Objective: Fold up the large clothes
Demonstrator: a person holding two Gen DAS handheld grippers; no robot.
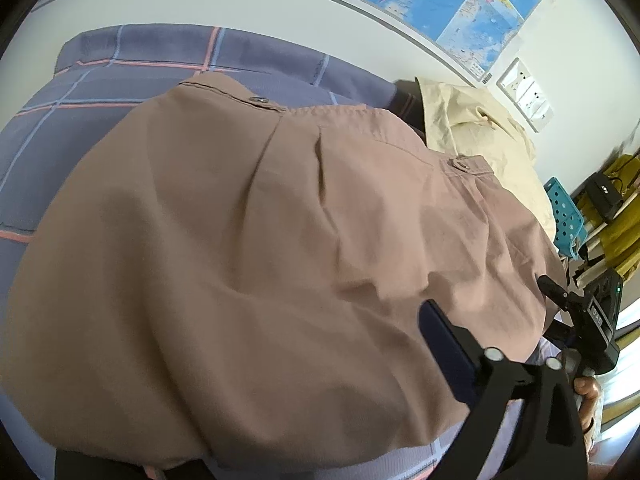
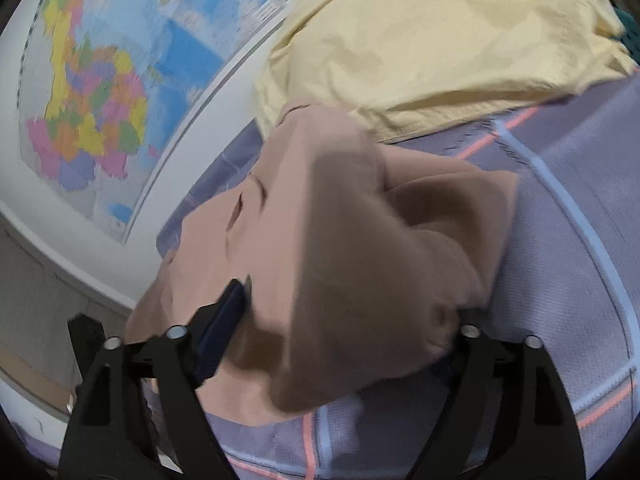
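A large tan-brown garment (image 1: 256, 264) with a buttoned waistband at its far edge lies spread over a purple plaid bedsheet (image 1: 100, 92). In the left wrist view the cloth drapes over my left gripper (image 1: 304, 412); only its right finger (image 1: 448, 344) shows, the other is under the fabric. The other hand-held gripper (image 1: 592, 320) sits at the garment's right edge. In the right wrist view my right gripper (image 2: 344, 332) has a bunched fold of the garment (image 2: 360, 240) between its fingers; the left finger (image 2: 224, 324) presses the cloth, the right finger is covered.
A cream-yellow garment (image 1: 480, 132) (image 2: 440, 40) lies crumpled at the head of the bed. A wall map (image 2: 92, 100) hangs behind. A blue perforated basket (image 1: 566, 216) and yellow cloth on a rack (image 1: 624, 216) stand at the right.
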